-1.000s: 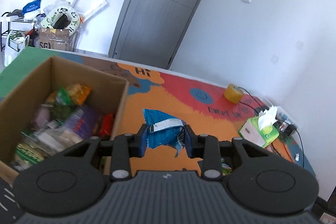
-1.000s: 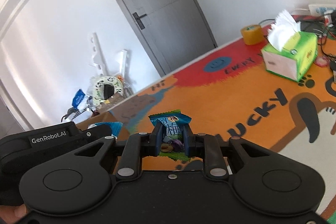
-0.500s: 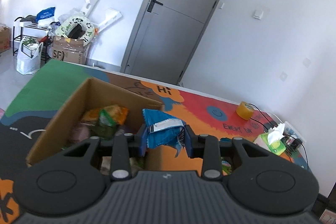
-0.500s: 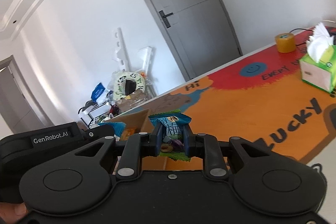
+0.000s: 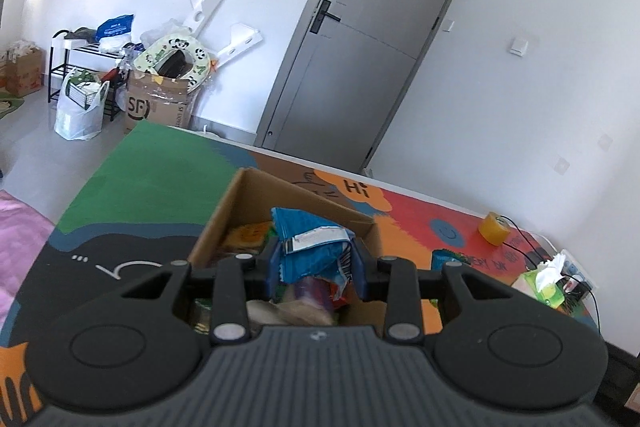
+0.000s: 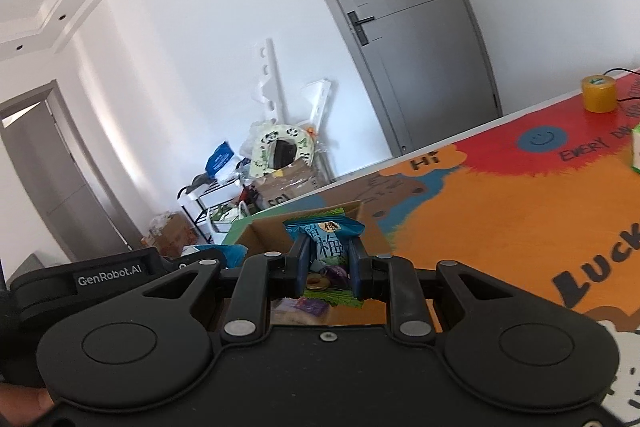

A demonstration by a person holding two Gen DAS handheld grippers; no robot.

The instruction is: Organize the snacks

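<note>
Left wrist view: we look forward and down over the cardboard box, close, toward the grey door.
Right wrist view: we sit beside it, facing likewise.
Shared: box, door, colourful mat.

Blue snack bag: crumpled, white label strip across it, clamped in the left gripper, held above the open box.
Teal snack packet: printed characters and fruit picture, upright, pinched in the right gripper.
Cardboard box: open-topped, on the tabletop, with assorted snack packets inside.
</note>
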